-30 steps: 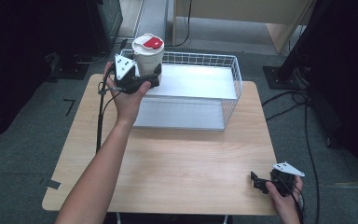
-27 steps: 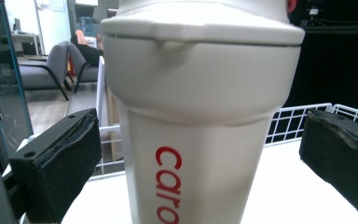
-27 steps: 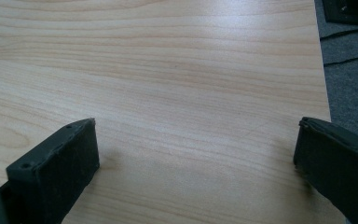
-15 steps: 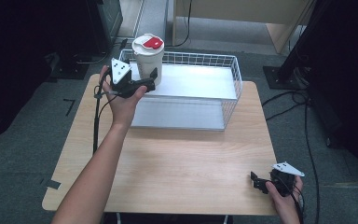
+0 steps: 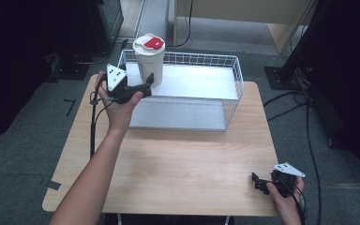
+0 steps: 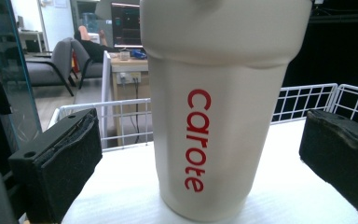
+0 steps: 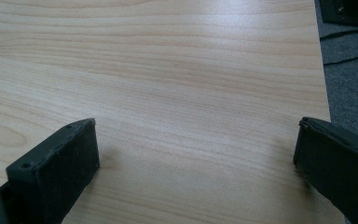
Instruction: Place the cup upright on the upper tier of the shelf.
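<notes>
the left tool (image 5: 143, 86) is held at the near left corner of the wire basket (image 5: 232, 89), its two black jaws spread wide on either side of one cream tumbler (image 5: 149, 63) and touching nothing; in the left gripper view there is clear space between each pad and the tumbler's (image 6: 223, 102) wall. the tumbler stands upright on the white floor of the basket (image 6: 307, 100), in its left end. red letters run up its side and read "carote". its cream lid carries one red flap (image 5: 154, 43) on top, seen from the high view. there is one basket, of white wire, set at the far side of the wooden bench (image 5: 178, 164).

the right tool (image 5: 262, 182) sits low over the near right corner of the bench, well apart from the basket. its two jaws are also wide apart with nothing between them, only bare wood grain of the bench (image 7: 177, 84) showing beyond them. each tool has a grey three-cornered plate on top and a black cable trailing from it. grey floor (image 5: 37, 126) and loose black cables (image 5: 304, 117) surround the bench.
</notes>
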### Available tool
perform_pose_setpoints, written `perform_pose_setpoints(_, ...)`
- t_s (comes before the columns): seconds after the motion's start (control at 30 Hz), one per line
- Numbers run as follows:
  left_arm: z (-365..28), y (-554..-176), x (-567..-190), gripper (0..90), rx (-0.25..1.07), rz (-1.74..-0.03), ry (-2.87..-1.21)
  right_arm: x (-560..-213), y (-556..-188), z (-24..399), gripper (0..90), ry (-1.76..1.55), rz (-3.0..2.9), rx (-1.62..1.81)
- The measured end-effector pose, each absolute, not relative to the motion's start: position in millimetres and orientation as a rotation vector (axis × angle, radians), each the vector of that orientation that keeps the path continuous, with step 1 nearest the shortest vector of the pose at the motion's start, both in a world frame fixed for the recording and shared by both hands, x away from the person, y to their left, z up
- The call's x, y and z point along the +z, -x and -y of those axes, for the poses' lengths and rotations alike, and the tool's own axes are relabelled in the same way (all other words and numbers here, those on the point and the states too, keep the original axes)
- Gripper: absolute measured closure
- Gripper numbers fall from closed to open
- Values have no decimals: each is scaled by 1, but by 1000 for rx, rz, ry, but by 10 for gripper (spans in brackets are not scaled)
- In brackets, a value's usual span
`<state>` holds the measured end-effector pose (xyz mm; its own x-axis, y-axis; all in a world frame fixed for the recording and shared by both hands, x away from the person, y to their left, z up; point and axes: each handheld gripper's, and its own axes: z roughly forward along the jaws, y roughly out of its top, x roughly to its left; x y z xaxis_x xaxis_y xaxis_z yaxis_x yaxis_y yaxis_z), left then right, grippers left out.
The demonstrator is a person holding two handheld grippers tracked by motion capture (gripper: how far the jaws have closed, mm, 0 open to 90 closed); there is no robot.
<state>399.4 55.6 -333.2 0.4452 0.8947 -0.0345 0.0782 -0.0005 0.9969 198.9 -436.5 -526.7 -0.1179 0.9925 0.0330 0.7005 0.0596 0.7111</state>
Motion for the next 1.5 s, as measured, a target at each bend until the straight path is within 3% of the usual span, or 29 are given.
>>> perform_pose_setpoints(1.5,-113,-306,-377,0,878,-860,-1447,-527,-199,436,0,-1685,-1874,811)
